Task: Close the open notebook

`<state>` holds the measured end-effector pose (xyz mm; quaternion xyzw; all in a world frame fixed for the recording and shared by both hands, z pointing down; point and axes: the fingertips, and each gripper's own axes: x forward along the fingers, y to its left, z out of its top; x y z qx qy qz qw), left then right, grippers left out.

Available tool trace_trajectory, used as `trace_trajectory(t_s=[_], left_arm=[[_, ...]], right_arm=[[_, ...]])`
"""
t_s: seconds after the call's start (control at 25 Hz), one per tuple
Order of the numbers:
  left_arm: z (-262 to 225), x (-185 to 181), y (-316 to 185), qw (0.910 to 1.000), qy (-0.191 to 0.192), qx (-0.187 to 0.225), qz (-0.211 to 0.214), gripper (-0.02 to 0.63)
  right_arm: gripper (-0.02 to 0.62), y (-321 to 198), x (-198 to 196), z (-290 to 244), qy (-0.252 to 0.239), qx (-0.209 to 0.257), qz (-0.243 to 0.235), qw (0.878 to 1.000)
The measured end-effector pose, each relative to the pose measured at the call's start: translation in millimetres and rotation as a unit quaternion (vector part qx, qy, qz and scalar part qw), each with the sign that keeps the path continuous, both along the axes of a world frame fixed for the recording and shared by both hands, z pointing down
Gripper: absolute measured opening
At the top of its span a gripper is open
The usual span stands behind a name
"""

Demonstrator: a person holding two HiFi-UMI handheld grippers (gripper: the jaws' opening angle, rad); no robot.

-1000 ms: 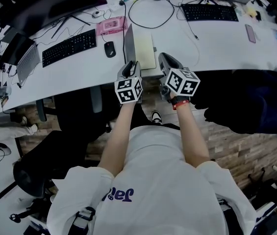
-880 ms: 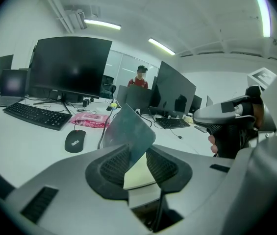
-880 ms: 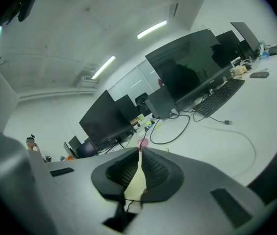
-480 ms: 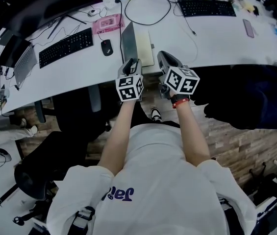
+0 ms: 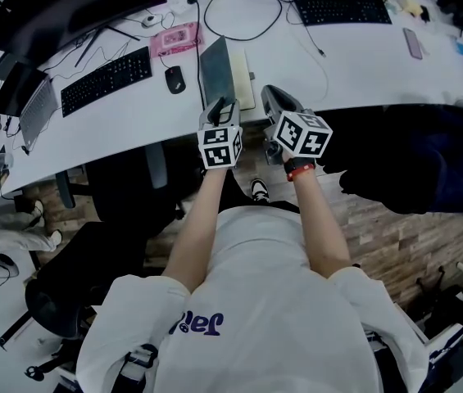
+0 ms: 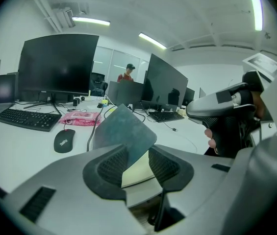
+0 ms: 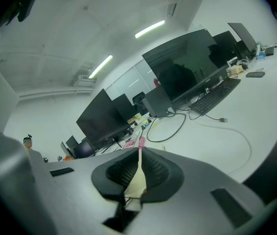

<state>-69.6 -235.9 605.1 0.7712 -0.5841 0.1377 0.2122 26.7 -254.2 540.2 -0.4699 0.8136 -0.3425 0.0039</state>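
Notebook (image 5: pixel 229 76) at near edge of white surface (image 5: pixel 362 64), dark cover (image 6: pixel 121 131) raised, tilted. My left claw (image 6: pixel 137 164) just been opening, cover between spread jaws. My right claw (image 7: pixel 138 170) pinched on cream pages (image 7: pixel 136 182).

Cool, even office light seen through strongly curved lenses.

Flat, bright light comes from ceiling strip lights (image 6: pixel 90 20) in both gripper views, and one at the left gripper view's upper right edge flares into a pale smear. In the head view the white surface (image 5: pixel 362 64) is bright, almost washed out. The space beneath it sinks into deep shadow and the floor (image 5: pixel 395 244) is dim. All three pictures bend hard toward the edges, with black corners around a round field. Close to each lens the left claw (image 6: pixel 138 163) and right claw (image 7: pixel 138 166) look soft and grey, and the notebook (image 6: pixel 121 131) cover between the left claw's pads is slightly out of focus. The distant monitors (image 6: pixel 57 65) are sharper.
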Motion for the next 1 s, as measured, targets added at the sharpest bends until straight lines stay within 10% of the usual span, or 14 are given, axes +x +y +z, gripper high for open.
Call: trace_trajectory(t_s=[1.0], left_arm=[[31.4,28.6,-3.9,0.9961,-0.063,-0.02,0.058,0.178]], right_arm=[[0.032,-5.0,17.9,15.6,-0.007,-0.02,0.02,1.0]])
